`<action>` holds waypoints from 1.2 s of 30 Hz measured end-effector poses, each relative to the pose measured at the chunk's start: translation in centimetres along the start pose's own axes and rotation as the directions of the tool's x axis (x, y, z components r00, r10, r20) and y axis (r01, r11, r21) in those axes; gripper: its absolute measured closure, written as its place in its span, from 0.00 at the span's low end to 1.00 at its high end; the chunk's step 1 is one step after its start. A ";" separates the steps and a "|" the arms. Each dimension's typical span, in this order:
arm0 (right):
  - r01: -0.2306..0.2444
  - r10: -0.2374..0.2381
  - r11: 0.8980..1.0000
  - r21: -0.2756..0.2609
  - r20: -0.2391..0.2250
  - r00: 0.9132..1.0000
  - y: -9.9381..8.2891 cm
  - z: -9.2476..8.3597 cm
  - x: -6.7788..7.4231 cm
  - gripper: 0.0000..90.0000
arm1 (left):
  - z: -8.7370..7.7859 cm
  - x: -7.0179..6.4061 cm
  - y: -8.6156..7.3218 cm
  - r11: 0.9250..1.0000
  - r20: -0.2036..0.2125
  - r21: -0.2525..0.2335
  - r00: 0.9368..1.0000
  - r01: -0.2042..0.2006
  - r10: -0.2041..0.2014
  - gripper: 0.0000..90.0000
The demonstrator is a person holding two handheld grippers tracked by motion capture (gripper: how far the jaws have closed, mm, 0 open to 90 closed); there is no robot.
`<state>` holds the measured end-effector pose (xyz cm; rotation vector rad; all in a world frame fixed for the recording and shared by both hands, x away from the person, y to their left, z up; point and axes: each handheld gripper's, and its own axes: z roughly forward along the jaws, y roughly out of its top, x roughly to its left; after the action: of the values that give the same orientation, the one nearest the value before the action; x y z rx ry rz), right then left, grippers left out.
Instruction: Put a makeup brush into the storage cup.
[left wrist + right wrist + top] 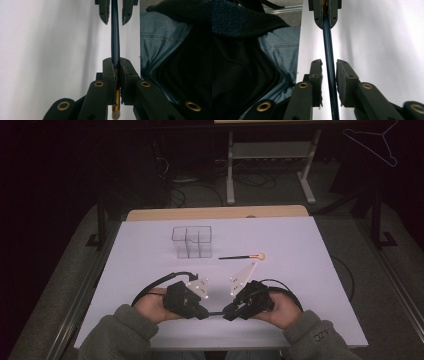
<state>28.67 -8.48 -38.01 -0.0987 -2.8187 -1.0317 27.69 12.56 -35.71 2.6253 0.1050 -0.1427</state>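
Near the front edge of the white surface [310, 285], the person holds both tools low and facing each other, with a thin dark-blue brush [115, 32] bridging the gap between them. The left claw [204, 312] is clamped tight on the brush just beside its gold ferrule, bristle tip poking out behind the jaws. The right claw [228, 312] stands parted, its jaws either side of the handle without touching it. It looks like a handover: I'd close the right claw squarely on the handle, well centred between the pads, before the left lets go, or the brush may drop or swing. Its long axis runs left to right along the near edge, bristles pointing left. Farther off sit a clear compartment box [192, 241] and a second brush [242, 256], lying apart.
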 end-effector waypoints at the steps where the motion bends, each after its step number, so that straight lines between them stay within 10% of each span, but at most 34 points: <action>1: 0.001 -0.001 1.000 0.008 -0.004 1.000 0.1 0.1 0.0 0.79 | 0.0 0.0 0.1 1.000 -0.002 0.006 1.000 0.002 -0.002 0.94; 18: 0.046 -0.047 0.998 0.044 0.004 0.999 0.6 1.0 0.5 0.92 | 0.4 -0.4 0.9 0.997 -0.002 0.056 0.999 -0.045 0.046 0.93; 27: -0.015 0.014 1.000 0.026 0.039 0.999 -0.5 0.6 0.2 0.93 | -0.7 0.6 -1.5 0.996 -0.029 -0.032 0.996 0.088 -0.089 0.70; 36: -0.113 0.122 0.991 -0.073 0.125 0.985 -1.5 -1.6 -0.6 0.92 | -1.7 1.4 -4.0 0.974 -0.040 -0.110 0.978 0.198 -0.204 0.63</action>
<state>29.23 -10.65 -37.81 -0.3470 -2.8520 -1.1302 28.83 16.90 -36.32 2.5090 0.3863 -0.1360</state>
